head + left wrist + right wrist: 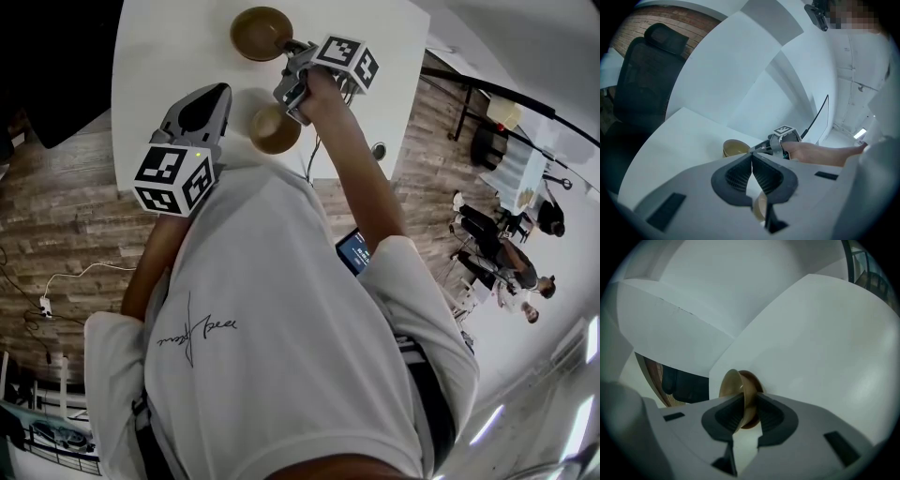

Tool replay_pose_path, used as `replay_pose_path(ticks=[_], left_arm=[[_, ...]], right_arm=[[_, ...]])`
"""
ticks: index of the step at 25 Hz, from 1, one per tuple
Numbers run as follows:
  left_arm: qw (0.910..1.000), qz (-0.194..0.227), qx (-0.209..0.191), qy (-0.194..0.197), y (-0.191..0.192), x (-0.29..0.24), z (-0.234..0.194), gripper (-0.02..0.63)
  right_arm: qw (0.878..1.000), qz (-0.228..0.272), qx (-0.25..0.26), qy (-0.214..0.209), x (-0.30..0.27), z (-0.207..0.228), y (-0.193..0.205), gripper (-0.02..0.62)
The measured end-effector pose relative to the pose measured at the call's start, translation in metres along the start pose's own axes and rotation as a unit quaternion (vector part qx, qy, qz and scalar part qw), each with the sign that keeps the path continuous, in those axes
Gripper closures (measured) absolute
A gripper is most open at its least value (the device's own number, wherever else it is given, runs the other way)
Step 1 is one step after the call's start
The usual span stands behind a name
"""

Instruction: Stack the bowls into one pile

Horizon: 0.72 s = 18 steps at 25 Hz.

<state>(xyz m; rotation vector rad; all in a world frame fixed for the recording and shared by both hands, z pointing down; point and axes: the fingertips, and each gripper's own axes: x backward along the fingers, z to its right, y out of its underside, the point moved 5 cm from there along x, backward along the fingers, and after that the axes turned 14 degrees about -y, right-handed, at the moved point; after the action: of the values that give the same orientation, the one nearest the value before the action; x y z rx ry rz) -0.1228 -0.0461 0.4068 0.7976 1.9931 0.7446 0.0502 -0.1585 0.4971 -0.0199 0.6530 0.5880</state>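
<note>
Two brown bowls stand apart on the white table [169, 47]. The far bowl [261, 33] [733, 147] [736, 385] rests at the table's back. My right gripper [292, 47] [749, 401] reaches over its right rim; the rim stands between the jaws with a gap showing beside it, so the gripper is open. The near bowl [275, 129] [760, 206] sits close to the front edge, just right of my left gripper [217, 94] [752, 157]. That gripper is shut, pads together at the tips, with nothing in it.
A black office chair [642, 70] stands off the table's left side. A small dark round thing [378, 150] lies near the table's front right corner. Wooden floor surrounds the table, and people [506, 253] are far off to the right.
</note>
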Motion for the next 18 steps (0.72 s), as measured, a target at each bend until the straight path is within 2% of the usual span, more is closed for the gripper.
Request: replay_pose_path(ticks=[9,18], left_arm=[[1.0000,0.000,0.000,0.005,-0.001,-0.002,-0.002,0.607],[0.9999,0.001,-0.007,0.011,-0.002,0.000,0.002,0.607]], right_arm=[[1.000,0.013,0.000,0.001,0.004,-0.003,-0.005,0.485],[1.000,0.025,0.006,-0.004,0.019,-0.001,-0.006,0.485]])
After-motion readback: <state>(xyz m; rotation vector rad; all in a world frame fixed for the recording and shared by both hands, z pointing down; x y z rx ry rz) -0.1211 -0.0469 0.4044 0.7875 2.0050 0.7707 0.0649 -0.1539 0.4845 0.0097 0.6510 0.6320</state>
